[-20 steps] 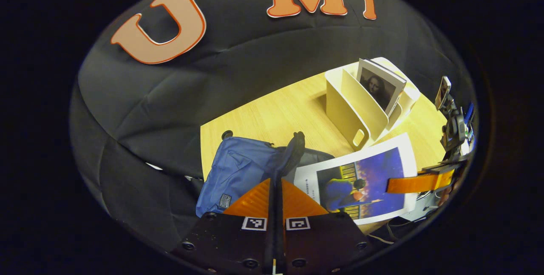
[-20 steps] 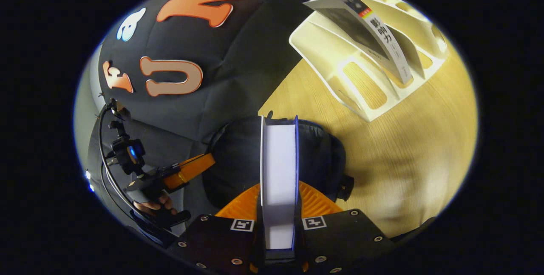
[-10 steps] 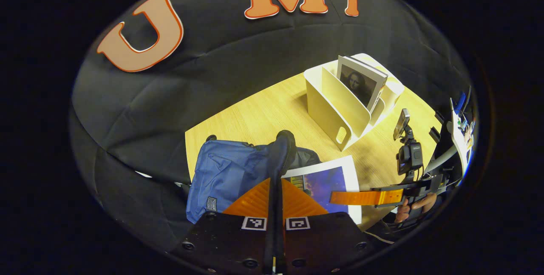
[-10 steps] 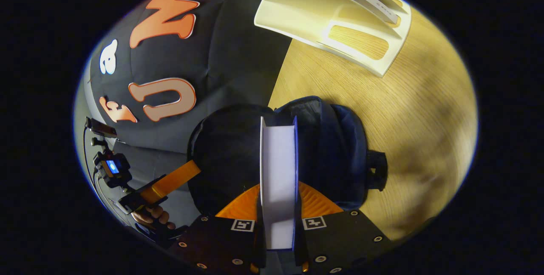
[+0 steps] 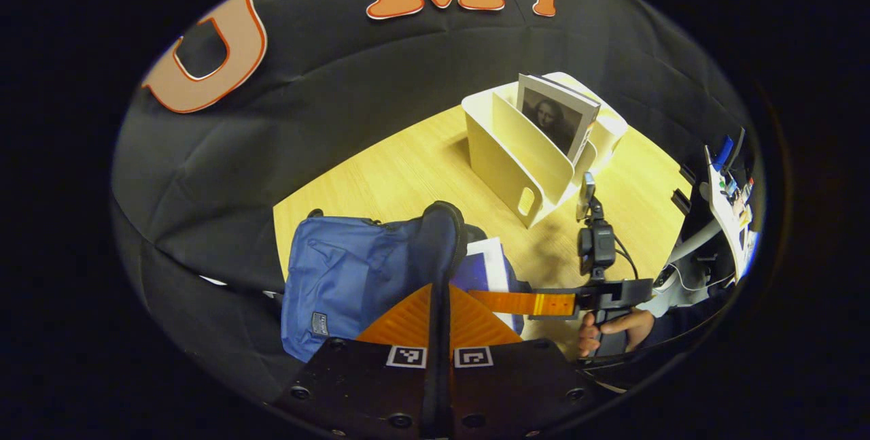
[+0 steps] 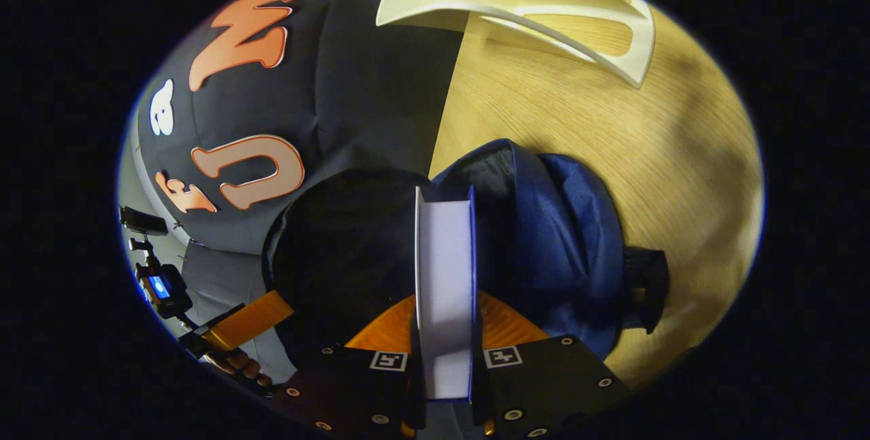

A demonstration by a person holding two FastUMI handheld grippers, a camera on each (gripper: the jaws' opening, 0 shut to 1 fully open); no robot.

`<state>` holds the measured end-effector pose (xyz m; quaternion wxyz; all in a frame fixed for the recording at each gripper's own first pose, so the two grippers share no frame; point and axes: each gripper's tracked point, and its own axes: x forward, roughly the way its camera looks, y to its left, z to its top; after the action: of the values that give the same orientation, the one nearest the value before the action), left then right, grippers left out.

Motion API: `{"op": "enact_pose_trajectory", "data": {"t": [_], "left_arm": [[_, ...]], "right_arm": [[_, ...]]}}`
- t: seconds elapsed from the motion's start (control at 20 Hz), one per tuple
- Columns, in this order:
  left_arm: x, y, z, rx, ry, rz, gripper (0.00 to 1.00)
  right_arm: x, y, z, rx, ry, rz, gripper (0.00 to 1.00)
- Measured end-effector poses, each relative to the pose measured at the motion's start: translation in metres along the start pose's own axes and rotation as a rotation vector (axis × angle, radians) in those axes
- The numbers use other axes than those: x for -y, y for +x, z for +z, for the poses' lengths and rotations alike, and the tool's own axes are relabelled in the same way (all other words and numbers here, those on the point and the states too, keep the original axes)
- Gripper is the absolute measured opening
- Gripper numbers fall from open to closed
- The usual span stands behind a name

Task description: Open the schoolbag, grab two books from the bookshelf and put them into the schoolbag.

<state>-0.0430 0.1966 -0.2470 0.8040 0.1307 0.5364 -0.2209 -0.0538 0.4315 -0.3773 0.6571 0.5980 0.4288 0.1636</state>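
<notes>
We see the right gripper (image 6: pixel 445 358) clenched on a book (image 6: pixel 445 277), spine edge up, its far end entering the open schoolbag (image 6: pixel 544 236). The left gripper (image 5: pixel 438 331) pinches the bag's rim (image 5: pixel 442 236), probably to keep the mouth wide. In the left gripper view the book's cover (image 5: pixel 486 260) stands beside that rim, and a second book (image 5: pixel 554 117) waits in the bookshelf (image 5: pixel 516 161) beyond the bag. The right gripper view adds the bag's dark interior (image 6: pixel 340 243).
</notes>
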Motion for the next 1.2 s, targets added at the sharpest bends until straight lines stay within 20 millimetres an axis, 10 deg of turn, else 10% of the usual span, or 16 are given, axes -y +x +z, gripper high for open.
{"op": "enact_pose_trajectory", "data": {"t": [0.8, 0.85, 0.95, 1.1, 1.15, 1.2], "left_arm": [[0.048, 0.011, -0.014, -0.073, 0.031, -0.102, 0.01], [0.047, 0.014, -0.015, -0.074, 0.03, -0.096, 0.01], [0.042, 0.015, -0.013, -0.068, 0.009, -0.092, 0.01], [0.029, 0.014, -0.01, -0.052, -0.047, -0.081, 0.01], [0.026, 0.012, -0.006, -0.043, -0.067, -0.084, 0.01], [0.023, 0.012, -0.001, -0.029, -0.084, -0.082, 0.01]], "right_arm": [[-0.002, 0.068, -0.01, -0.025, 0.015, 0.002, 0.26], [-0.001, 0.071, -0.011, -0.03, 0.018, -0.001, 0.37], [-0.001, 0.075, -0.013, -0.055, 0.03, -0.024, 0.15], [0.005, 0.074, -0.02, -0.115, 0.029, -0.109, 0.37], [0.003, 0.071, -0.022, -0.14, 0.036, -0.126, 0.25], [0.002, 0.066, -0.025, -0.166, 0.034, -0.151, 0.43]]}}
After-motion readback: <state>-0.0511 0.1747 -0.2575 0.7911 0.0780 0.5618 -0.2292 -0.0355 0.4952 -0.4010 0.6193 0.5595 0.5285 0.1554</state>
